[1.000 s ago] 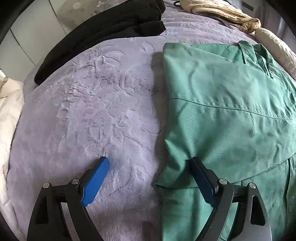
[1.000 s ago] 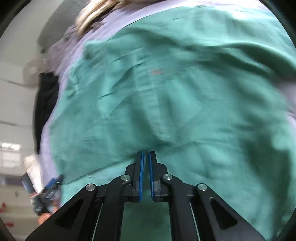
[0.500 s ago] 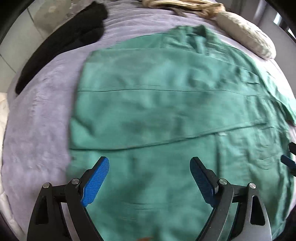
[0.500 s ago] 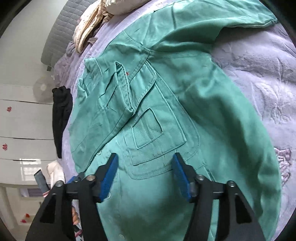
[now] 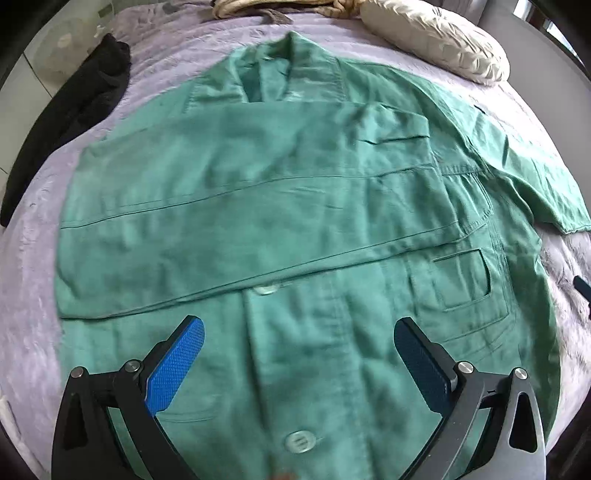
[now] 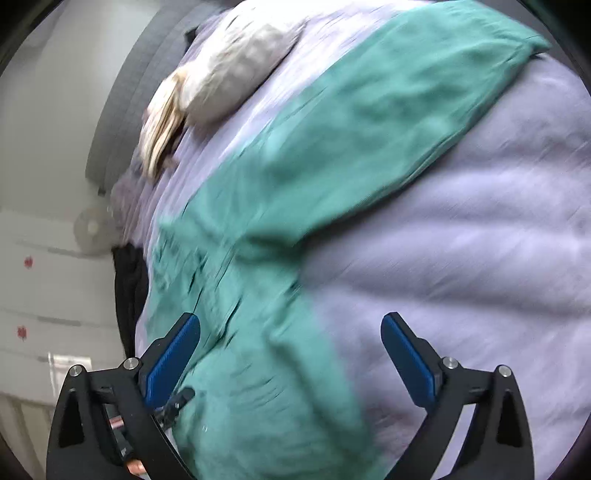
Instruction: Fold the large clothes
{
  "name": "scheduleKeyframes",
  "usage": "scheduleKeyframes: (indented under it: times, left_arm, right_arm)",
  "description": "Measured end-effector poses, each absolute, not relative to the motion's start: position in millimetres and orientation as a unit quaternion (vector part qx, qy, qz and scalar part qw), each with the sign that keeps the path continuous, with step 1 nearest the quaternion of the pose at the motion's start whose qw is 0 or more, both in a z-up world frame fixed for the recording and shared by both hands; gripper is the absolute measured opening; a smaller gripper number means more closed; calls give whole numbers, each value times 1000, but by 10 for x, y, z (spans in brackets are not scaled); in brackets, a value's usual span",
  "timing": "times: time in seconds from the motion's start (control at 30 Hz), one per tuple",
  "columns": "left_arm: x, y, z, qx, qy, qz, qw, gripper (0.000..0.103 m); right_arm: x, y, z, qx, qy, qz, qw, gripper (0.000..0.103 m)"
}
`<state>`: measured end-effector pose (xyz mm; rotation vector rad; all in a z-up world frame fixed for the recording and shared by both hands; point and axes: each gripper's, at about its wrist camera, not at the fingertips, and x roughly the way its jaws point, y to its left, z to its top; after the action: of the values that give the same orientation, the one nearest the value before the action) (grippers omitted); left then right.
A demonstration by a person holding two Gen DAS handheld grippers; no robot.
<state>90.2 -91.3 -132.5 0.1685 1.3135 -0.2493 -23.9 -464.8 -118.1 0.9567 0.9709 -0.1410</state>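
A large green button shirt (image 5: 295,206) lies flat on the lilac bed cover (image 5: 33,332), collar at the far end. Its left sleeve is folded across the chest; its right sleeve (image 6: 369,122) stretches out to the side. My left gripper (image 5: 299,343) is open and empty above the shirt's lower front, near a button (image 5: 299,441). My right gripper (image 6: 290,343) is open and empty over the shirt's right side edge (image 6: 258,332), where the sleeve meets the body. The right wrist view is blurred.
A black garment (image 5: 74,110) lies at the bed's far left. A cream pillow (image 5: 436,40) and a beige bundle (image 5: 251,7) sit at the head of the bed. White cabinets (image 6: 44,277) stand to the left. Lilac cover (image 6: 461,258) lies right of the shirt.
My right gripper let go of the shirt and opened wide, then swung towards the outstretched right sleeve. My left gripper moved from the shirt's left edge to over its middle.
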Motion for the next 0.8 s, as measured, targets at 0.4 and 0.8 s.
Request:
scheduleKeyframes:
  times: [0.4,0.8]
  left_arm:
    - [700,-1597,-1346,66,625,-133,767,103]
    - [722,-2055,-1294,68,615,-125,776,103]
  right_arm:
    - [-397,-6019,-1260,512,369,-141,762,99]
    - [-72,-6693,-1283,548,311,-157,761,99]
